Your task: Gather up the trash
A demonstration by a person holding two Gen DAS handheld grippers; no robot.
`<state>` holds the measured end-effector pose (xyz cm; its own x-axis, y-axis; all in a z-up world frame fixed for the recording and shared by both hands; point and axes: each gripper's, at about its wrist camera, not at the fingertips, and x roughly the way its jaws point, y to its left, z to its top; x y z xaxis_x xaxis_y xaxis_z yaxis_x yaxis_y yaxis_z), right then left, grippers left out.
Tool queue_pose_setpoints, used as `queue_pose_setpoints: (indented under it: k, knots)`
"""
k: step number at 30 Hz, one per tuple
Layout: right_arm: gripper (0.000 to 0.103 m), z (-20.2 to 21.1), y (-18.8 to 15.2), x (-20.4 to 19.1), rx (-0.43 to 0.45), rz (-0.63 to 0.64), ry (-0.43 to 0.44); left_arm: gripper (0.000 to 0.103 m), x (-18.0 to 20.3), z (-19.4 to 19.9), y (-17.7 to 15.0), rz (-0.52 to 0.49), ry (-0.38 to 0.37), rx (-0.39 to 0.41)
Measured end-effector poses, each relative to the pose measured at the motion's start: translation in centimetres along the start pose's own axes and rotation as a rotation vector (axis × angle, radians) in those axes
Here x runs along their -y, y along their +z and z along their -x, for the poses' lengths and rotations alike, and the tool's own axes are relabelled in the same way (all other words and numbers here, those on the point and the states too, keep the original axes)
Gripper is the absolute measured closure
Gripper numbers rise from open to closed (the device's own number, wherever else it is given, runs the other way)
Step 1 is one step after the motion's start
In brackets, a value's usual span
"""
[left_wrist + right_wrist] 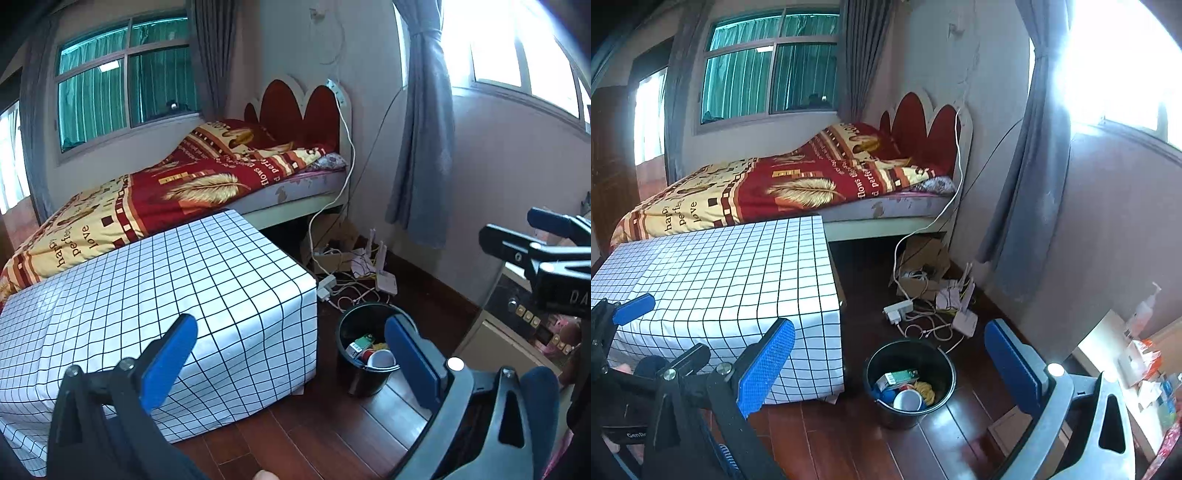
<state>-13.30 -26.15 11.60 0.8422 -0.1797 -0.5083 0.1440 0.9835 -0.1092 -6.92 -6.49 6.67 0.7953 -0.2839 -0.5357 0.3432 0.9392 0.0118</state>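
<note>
A black trash bin (354, 373) stands on the wooden floor beside the checkered table (155, 295); it also shows in the right wrist view (882, 410). Inside lie a green-and-white carton (897, 378), a white cup (908, 400), a yellow wad and blue bits. My left gripper (291, 354) is open and empty, above and in front of the bin. My right gripper (890, 363) is open and empty, held above the bin. The right gripper's black frame shows at the right edge of the left wrist view (543, 254).
A bed (798, 184) with a red and yellow cover stands behind the table. Cables, a power strip (898, 310) and a cardboard box (923, 269) lie on the floor by the wall. A low cabinet (1123, 365) with small items stands at right.
</note>
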Motion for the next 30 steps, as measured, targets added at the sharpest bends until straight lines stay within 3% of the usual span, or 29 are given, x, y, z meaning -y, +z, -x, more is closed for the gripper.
queue_pose_setpoints:
  k: [8, 30]
  knots:
    - [0.000, -1.1, -0.7, -0.4, -0.051, 0.004, 0.008, 0.001, -1.0, -0.3, 0.3, 0.026, 0.002, 0.005]
    - [0.000, -1.4, -1.6, 0.9, -0.060, -0.031, 0.007, 0.001, 0.1, -0.2, 0.5, -0.016, -0.031, 0.016]
